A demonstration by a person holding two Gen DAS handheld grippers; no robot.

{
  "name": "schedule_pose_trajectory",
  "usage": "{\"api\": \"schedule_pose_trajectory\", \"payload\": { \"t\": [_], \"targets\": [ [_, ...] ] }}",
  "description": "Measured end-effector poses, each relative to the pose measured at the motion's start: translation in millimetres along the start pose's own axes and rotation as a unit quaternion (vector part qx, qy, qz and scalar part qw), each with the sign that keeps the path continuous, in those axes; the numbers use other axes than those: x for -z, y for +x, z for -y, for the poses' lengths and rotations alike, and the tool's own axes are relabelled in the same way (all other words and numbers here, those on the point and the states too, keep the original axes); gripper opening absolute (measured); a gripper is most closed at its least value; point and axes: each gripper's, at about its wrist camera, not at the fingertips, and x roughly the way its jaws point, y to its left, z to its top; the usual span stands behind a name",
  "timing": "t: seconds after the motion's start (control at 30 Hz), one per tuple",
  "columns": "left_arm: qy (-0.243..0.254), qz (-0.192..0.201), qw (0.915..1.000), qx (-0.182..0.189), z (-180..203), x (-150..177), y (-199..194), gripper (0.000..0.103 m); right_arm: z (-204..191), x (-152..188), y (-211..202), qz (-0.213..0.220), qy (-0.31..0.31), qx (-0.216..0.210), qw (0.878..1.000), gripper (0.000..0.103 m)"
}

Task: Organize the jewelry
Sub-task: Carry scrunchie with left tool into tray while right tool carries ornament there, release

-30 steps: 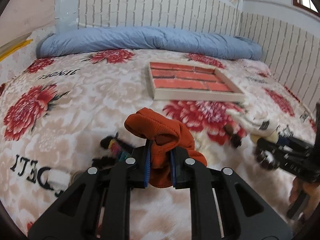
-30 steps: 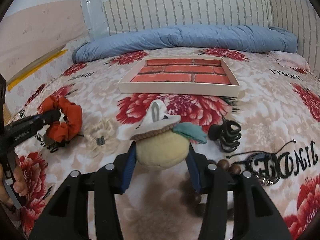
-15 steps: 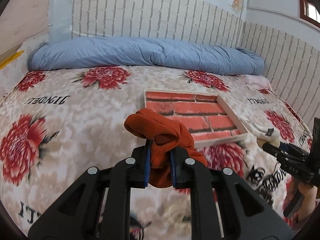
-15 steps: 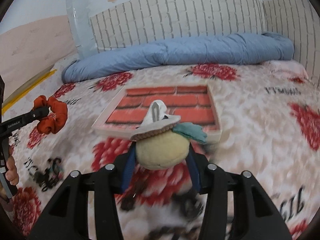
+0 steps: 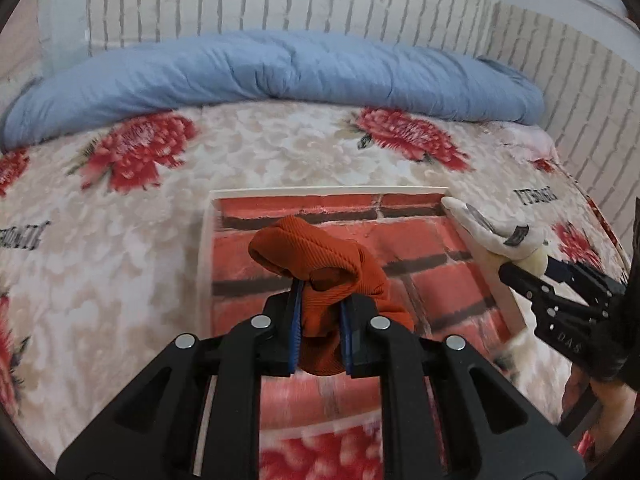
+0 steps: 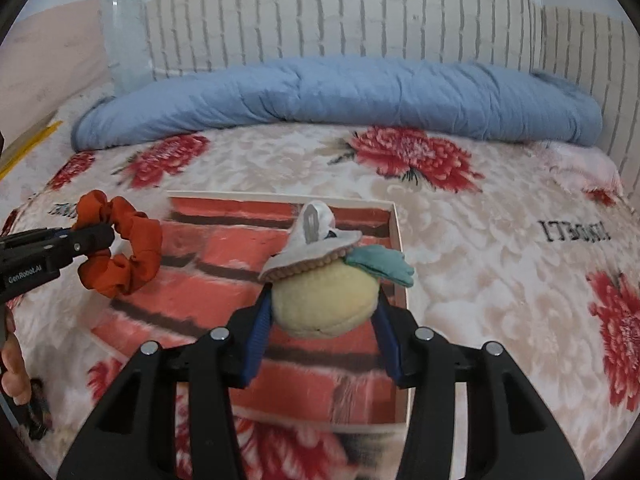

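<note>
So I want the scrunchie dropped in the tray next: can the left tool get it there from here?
Probably yes: the left tool holds the rust-orange fabric scrunchie above the shallow brick-patterned tray, with bare tray floor beneath.

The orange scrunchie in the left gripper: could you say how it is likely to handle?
The scrunchie is probably floppy: its ring sags from the left gripper. Its bunched fabric looks compressible and probably light, unlikely to slip or roll.

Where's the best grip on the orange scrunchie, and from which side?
Pinch one bunched stretch of the orange scrunchie's fabric ring, coming in edge-on from outside the loop. It is a soft, gathered ring with an open centre, so any section squeezes flat between the pads. The left hand-held gripper holds it this way now, the rest of the loop hanging free over the brick-print tray.
</note>
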Motion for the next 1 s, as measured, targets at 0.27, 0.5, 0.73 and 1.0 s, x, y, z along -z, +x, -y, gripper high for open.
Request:
{"api": "schedule_pose_trajectory", "payload": {
  "t": [0.27, 0.5, 0.73, 1.0],
  "targets": [
    [-0.016, -0.066, 0.9974, -0.025, -15.8, -21.8, 84.4, 0.014, 18.0, -4.1, 60.9, -0.046, 0.006, 0.015, 0.999, 0.047],
    [-0.011, -0.093, 0.9948, -0.041, -14.4, -19.0, 111.8, 0.016, 16.9, -6.1, 84.8, -0.073, -0.006, 0.022, 0.997, 0.048],
    [0.008, -0.115, 0.9917, -0.056, -6.1, -21.5, 122.5, 0.02, 12.0, -2.6, 92.6, -0.08, -0.019, 0.027, 0.996, 0.049],
    [0.017, -0.098, 0.9938, -0.051, -4.2, -20.3, 105.7, 0.052, 9.7, -1.4, 75.4, -0.094, -0.012, -0.007, 0.995, 0.074]
  ]
}}
